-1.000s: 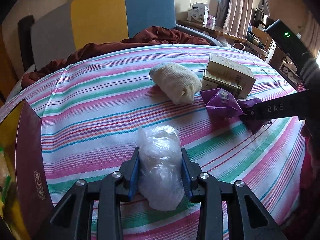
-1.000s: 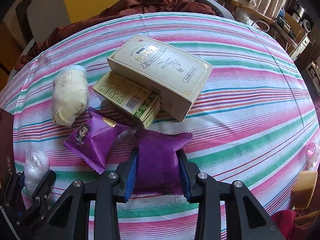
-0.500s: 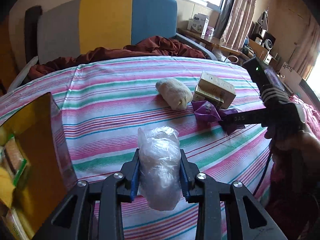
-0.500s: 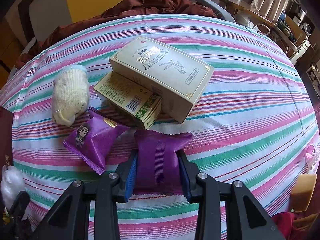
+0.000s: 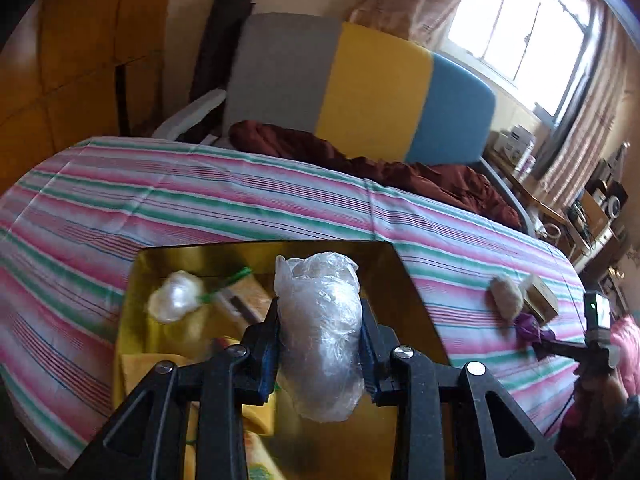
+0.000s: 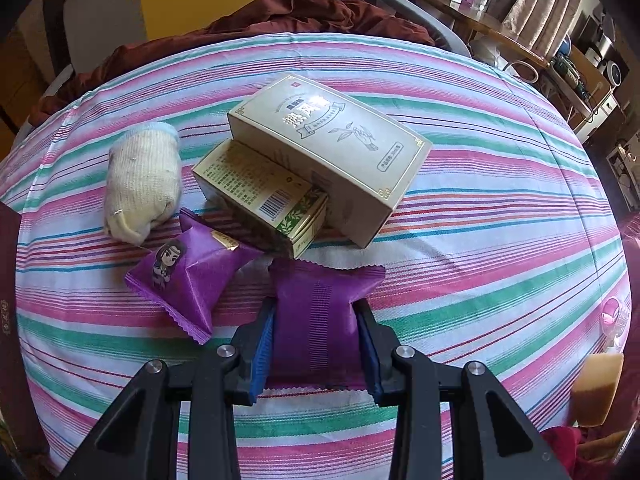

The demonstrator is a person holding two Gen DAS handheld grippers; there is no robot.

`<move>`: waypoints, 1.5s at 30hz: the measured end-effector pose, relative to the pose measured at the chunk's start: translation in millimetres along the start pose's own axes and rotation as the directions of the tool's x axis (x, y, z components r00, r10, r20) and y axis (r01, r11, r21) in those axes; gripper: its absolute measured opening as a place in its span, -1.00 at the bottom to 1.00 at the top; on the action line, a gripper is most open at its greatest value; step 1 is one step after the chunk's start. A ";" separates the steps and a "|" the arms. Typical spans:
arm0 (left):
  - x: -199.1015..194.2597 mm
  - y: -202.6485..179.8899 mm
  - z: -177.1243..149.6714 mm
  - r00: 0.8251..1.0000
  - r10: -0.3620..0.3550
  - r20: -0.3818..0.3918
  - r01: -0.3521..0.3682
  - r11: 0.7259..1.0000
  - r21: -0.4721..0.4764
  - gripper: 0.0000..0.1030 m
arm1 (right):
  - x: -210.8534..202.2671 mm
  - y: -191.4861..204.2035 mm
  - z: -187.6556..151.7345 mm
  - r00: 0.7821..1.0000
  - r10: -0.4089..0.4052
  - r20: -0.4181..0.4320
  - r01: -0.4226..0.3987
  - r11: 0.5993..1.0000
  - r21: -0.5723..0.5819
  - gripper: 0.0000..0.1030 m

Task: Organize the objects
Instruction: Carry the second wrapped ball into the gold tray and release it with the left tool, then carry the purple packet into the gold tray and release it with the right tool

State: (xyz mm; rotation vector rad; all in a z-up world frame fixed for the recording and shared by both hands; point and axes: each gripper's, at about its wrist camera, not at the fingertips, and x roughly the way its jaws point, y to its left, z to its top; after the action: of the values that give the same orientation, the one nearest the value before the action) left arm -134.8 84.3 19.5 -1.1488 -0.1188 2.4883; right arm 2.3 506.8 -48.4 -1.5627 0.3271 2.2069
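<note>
Left wrist view: striped cloth (image 5: 240,200) in pink, green and white over a rounded table; behind it a chair back (image 5: 360,84) in grey, yellow and blue with a maroon blanket (image 5: 380,164) bunched at its foot; wood panelling at left, bright window (image 5: 520,20) and curtains at upper right, cluttered shelves along the right edge. On the cloth, near, a gold-lined box (image 5: 416,300), open; inside it a white wad (image 5: 174,300), a green-tied packet and yellow wrappers, blurred. Left gripper (image 5: 320,348) clamped on a clear bag (image 5: 320,328), held above the box interior. Far right on the cloth, small, a sock, cartons and purple packs beside the other tool.

Right wrist view: same striped cloth (image 6: 500,240), creased, sunlit; blanket (image 6: 280,12) and chair beyond; a long desk with boxes and curtains at upper right; a maroon box edge at far left. Right gripper (image 6: 316,344) closed on a purple pack (image 6: 320,320) lying on the cloth. Just left of it a second pack (image 6: 192,272) with a cartoon face. Behind, a small carton (image 6: 260,196) tucked under a tilted large carton (image 6: 332,148). Left of those, a rolled sock (image 6: 140,184), touching the second pack's corner.
</note>
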 end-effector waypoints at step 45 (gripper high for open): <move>-59.2 51.8 -70.1 0.991 0.111 0.070 -0.106 0.992 -0.069 0.25 | -127.8 235.5 -25.6 0.898 0.414 0.151 -0.312 0.839 -0.445 -0.29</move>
State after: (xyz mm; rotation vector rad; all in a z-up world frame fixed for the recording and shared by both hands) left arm -64.3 7.7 3.2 -1.1176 -0.1631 2.6410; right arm -48.4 262.1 51.7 -1.4964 0.0903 2.8907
